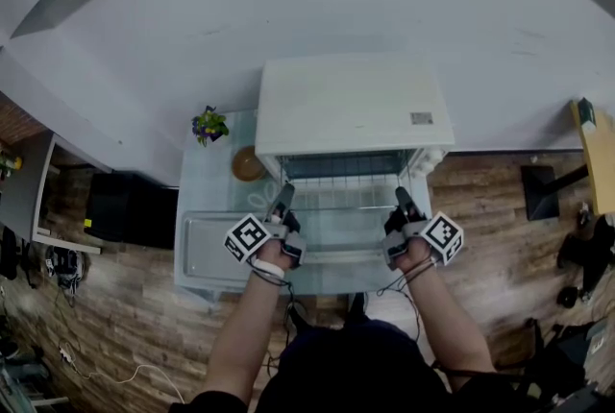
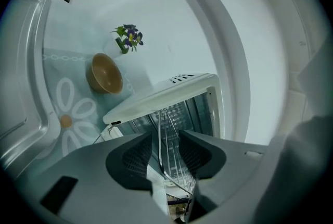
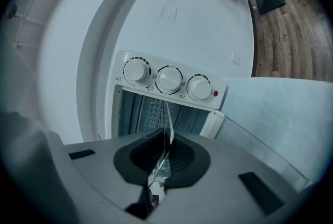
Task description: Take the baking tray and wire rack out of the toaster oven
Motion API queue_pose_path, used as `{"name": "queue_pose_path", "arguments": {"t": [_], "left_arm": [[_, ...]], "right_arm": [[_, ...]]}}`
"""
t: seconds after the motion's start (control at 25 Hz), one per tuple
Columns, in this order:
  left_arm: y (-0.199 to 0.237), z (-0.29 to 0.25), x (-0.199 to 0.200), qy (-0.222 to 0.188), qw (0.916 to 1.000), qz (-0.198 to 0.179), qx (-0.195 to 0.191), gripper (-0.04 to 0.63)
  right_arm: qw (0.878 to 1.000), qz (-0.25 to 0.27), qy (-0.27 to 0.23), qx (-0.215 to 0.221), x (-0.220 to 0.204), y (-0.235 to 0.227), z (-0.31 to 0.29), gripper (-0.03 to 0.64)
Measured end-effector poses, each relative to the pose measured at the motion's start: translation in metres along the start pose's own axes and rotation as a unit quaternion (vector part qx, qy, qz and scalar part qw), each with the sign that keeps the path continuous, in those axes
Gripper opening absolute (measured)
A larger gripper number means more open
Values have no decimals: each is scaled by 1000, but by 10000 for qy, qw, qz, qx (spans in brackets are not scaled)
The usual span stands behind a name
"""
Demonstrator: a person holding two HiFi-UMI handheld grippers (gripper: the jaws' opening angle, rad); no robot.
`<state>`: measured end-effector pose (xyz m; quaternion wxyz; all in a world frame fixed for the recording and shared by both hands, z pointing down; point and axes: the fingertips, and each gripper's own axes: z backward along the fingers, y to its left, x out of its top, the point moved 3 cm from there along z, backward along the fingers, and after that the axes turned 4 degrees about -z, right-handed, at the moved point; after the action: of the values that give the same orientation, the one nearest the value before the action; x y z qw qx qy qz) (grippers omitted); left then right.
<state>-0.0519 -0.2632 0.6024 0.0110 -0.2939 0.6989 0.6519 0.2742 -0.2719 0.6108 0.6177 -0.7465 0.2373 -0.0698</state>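
Currently the toaster oven (image 1: 351, 118) stands at the right end of the table (image 1: 216, 176), its back to a plain white wall (image 1: 317, 8). Its glass door (image 1: 346, 221) is folded down flat toward the person.

**Clearances**
- Left of the oven: a bowl (image 1: 248, 163) sits just beside the housing, with a small potted plant (image 1: 209, 125) behind it.
- Left of the door: the baking tray (image 1: 207, 248) lies flat on the table, outside the oven, and fills most of that corner.
- Right of the oven: the table ends and the wood-plank floor (image 1: 480, 200) begins.
- Both grippers are positioned over the open door at the oven mouth.

**Rack and jaws**
- The wire rack (image 1: 346, 173) lies in the oven opening, with its front edge reaching the grippers.
- Left gripper (image 1: 283, 195): jaws released. The left gripper view shows the rack's rim wire running between the pads with a gap on each side.
- Right gripper (image 1: 402, 198): jaws clenched on the rack's front edge. The right gripper view shows the pads pressed together on the thin wire.

**Materials**
- Rack: bright metal rods in a parallel grid.
- Oven: white, box-shaped, with three round knobs (image 3: 169, 78).
- Gripper pads: dark, ribbed.
- Bowl: tan, rounded.
- Table cover: pale blue cloth (image 2: 73, 108) with a white flower pattern.
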Motion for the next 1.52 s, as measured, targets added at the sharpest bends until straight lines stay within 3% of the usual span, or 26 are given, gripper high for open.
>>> {"name": "queue_pose_path", "arguments": {"t": [0.12, 0.24, 0.6, 0.96, 1.28, 1.52], "left_arm": [[-4, -2, -4, 224, 9993, -279, -71, 144], [-4, 0, -7, 380, 9980, -493, -82, 63], [-10, 23, -18, 709, 9898, -1222, -170, 69], [-16, 53, -32, 714, 9861, -1415, -491, 69], [-22, 81, -49, 768, 9833, -1580, -482, 75], [-25, 107, -57, 677, 9836, -1628, -384, 78]], "right_arm": [[10000, 50, 39, 17, -3, 0, 6, 9], [9998, 127, 115, 50, -7, -1, 14, 9], [9985, 439, 308, -71, -16, -7, 44, 8], [9960, 702, 553, 17, -27, -19, 73, 13], [9822, 1109, 861, 1248, -33, 27, 84, 15], [9782, 1128, 1083, 1369, -42, 30, 97, 15]]}}
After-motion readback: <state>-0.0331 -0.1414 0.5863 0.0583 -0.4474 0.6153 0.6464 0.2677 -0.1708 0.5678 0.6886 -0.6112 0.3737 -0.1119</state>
